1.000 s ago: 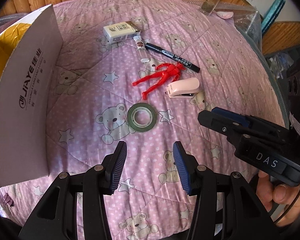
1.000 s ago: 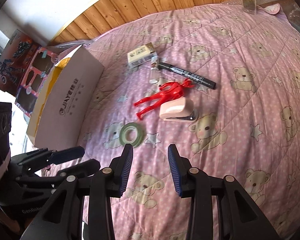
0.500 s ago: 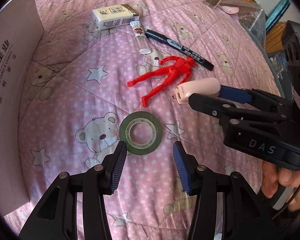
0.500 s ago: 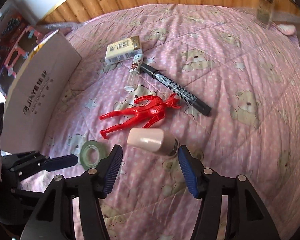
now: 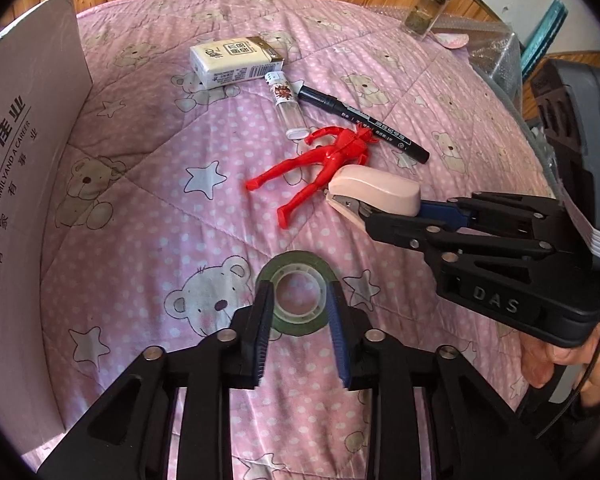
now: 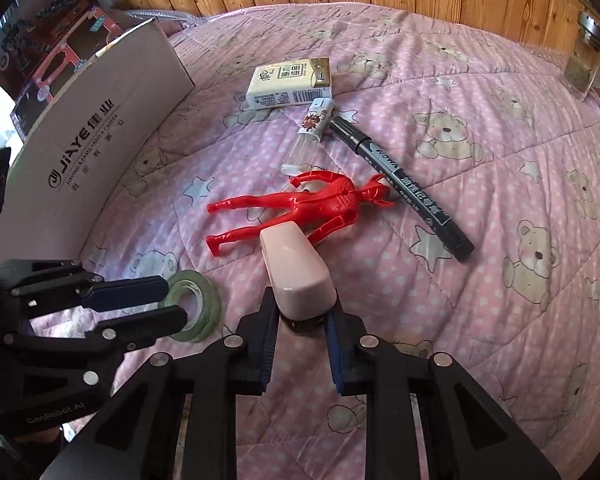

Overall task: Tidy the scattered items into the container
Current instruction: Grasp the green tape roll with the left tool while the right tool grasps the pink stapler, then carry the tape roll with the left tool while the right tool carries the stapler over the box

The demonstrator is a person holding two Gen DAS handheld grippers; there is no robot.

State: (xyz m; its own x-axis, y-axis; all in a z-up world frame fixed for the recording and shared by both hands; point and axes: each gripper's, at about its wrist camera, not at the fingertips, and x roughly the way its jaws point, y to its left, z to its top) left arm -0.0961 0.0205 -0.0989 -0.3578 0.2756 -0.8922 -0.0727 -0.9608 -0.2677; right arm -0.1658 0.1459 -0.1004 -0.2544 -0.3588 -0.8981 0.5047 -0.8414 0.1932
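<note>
Both grippers have dropped onto the quilt (image 5: 148,184) since a second ago, and their jaws have just been closing.

Nearest, the left gripper (image 5: 298,312) straddles the tape roll (image 5: 296,276), pads against its rim, seemingly gripping it. Just beyond, the right gripper (image 6: 302,322) is clamped on the pink stapler (image 6: 294,270), which touches the red figure (image 6: 300,204). Farther off lie the marker (image 6: 400,184), tube (image 6: 310,128) and tissue pack (image 6: 290,82). The box (image 6: 92,148) stands at the left.

cardboard box (image 5: 28,184) cut off at left edge, tape roll (image 5: 296,300) sides behind pads, marker (image 6: 404,184) print unreadable
</note>
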